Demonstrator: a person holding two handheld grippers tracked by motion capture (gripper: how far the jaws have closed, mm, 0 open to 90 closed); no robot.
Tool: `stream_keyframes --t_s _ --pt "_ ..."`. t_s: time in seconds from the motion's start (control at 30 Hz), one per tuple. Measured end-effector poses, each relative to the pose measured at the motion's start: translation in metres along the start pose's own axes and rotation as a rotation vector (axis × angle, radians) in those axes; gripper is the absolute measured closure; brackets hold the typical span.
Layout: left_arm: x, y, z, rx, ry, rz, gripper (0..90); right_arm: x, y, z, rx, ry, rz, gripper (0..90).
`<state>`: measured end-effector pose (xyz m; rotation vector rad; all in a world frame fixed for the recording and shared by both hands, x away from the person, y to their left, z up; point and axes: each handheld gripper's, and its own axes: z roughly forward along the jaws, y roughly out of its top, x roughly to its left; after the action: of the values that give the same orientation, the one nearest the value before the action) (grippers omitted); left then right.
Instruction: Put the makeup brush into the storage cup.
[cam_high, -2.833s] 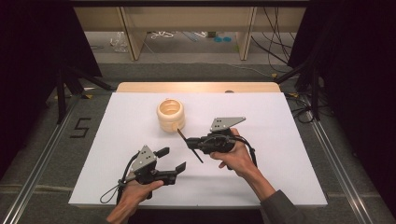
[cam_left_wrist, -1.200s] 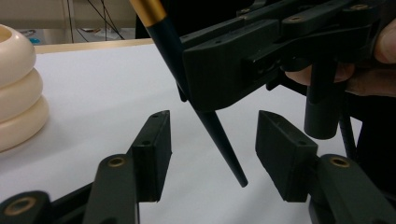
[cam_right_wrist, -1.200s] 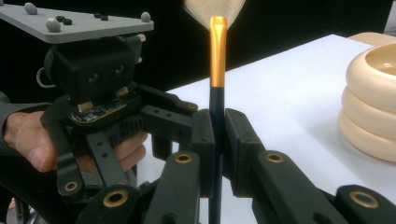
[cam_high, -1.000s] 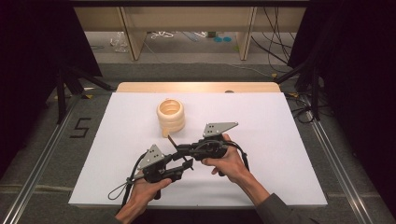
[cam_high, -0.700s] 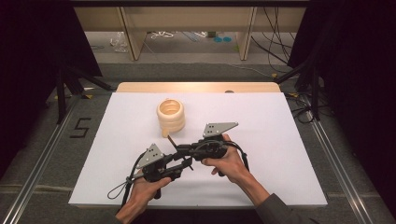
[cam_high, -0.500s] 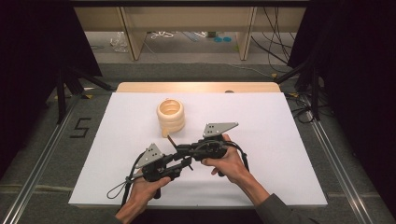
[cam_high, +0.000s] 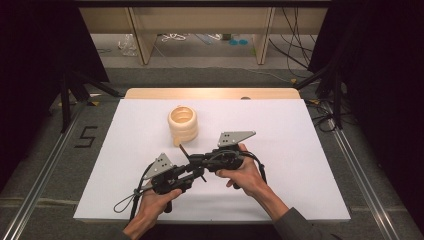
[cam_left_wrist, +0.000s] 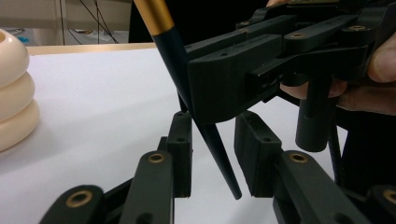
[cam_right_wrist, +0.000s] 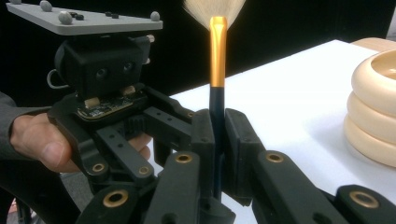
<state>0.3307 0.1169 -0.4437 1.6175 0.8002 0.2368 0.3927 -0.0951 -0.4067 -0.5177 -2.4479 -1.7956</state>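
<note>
A brush (cam_right_wrist: 217, 51) with a black tapered handle, gold ferrule and pale bristles stands upright in my right gripper (cam_right_wrist: 217, 121), which is shut on the handle. In the high view the right gripper (cam_high: 195, 161) meets my left gripper (cam_high: 197, 175) near the table's front middle. The thin lower end of the brush handle (cam_left_wrist: 219, 158) hangs between the left gripper's (cam_left_wrist: 214, 126) jaws. Those jaws have just been closing, with a gap still showing on each side of the handle.
A cream stack of three rings (cam_high: 183, 124) stands behind the grippers, left of centre, close to the brush. The white table sheet (cam_high: 300, 140) has free room to the right. Dark stands and cables flank the table.
Since the oldest frame my left gripper has moved right and up to the right gripper, and the brush tip now sits between its jaws. Over the last second both hands stayed put.
</note>
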Motion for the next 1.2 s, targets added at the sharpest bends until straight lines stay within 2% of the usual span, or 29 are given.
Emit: stream_keyframes --t_s 0.2,0.3,0.37,0.43,0.47,0.57,0.6,0.63,0.67,0.7,0.73,0.8,0.83,0.9,0.93,0.97,1.0,1.07,1.1,1.17,1.2 --pt "0.001 0.0 -0.001 -0.004 0.0 -0.007 71.7 0.0 0.0 0.0 -0.002 0.001 0.0 83.5" --pt "0.001 0.0 -0.001 -0.004 -0.006 -0.013 74.8 -0.001 0.0 0.001 -0.012 0.001 -0.016 83.5" --pt "0.001 0.0 -0.001 -0.007 -0.009 -0.026 76.2 0.001 0.0 0.001 -0.017 0.021 0.006 83.4" --pt "0.002 0.0 -0.001 -0.004 -0.013 -0.03 77.7 0.001 0.0 0.001 -0.016 0.02 0.006 83.5" --pt "0.003 0.0 -0.002 -0.001 -0.011 -0.047 78.6 0.0 0.0 -0.001 -0.011 0.004 -0.009 83.4" --pt "0.004 -0.001 -0.003 0.001 -0.011 -0.047 81.7 0.001 0.0 -0.001 -0.02 0.003 -0.001 83.7" --pt "0.004 -0.001 -0.002 -0.005 -0.022 -0.086 82.4 0.001 0.001 -0.002 -0.006 0.003 -0.008 83.7" --pt "0.004 -0.001 -0.002 -0.005 -0.022 -0.086 83.0 0.001 0.0 -0.002 -0.014 0.01 -0.009 83.7" --pt "0.002 -0.002 -0.001 -0.009 -0.051 -0.117 83.2 0.001 0.001 -0.003 -0.006 0.004 -0.016 83.7" --pt "0.002 -0.002 -0.001 -0.009 -0.051 -0.117 83.3 0.001 0.001 -0.003 -0.006 0.004 -0.016 83.7" --pt "0.002 -0.002 -0.002 0.002 -0.03 -0.108 83.4 0.001 0.001 -0.002 -0.01 -0.002 -0.036 83.7" --pt "0.002 -0.002 -0.002 -0.003 -0.038 -0.105 83.5 0.001 0.001 -0.002 -0.004 -0.004 -0.035 83.7" --pt "0.004 -0.001 -0.003 0.002 -0.014 -0.082 83.5 0.002 0.001 -0.002 -0.001 0.005 -0.032 83.4" --pt "0.004 -0.001 -0.003 -0.002 -0.011 -0.076 83.6 0.001 0.001 -0.003 -0.017 -0.009 -0.055 82.7" --pt "0.004 0.0 -0.003 -0.002 -0.008 -0.069 83.6 0.001 0.001 -0.002 -0.027 0.003 -0.051 80.9" --pt "0.005 0.0 -0.003 -0.001 0.001 -0.058 83.6 0.001 0.002 -0.005 -0.025 -0.015 -0.05 77.7" --pt "0.008 0.0 -0.004 0.006 0.014 -0.036 83.6 0.003 0.003 -0.006 -0.034 -0.03 -0.024 74.4" --pt "0.009 0.0 -0.004 0.008 0.024 -0.028 83.6 0.001 0.005 -0.01 -0.052 -0.037 -0.023 68.5" --pt "0.009 0.0 -0.004 0.008 0.024 -0.028 83.6 0.001 0.005 -0.01 -0.052 -0.037 -0.023 68.5" --pt "0.011 0.001 -0.005 0.011 0.036 -0.013 83.6 0.001 0.007 -0.014 -0.052 -0.058 -0.001 61.4" --pt "0.012 0.001 -0.005 0.01 0.041 -0.01 83.6 0.001 0.008 -0.018 -0.056 -0.088 -0.001 55.9"
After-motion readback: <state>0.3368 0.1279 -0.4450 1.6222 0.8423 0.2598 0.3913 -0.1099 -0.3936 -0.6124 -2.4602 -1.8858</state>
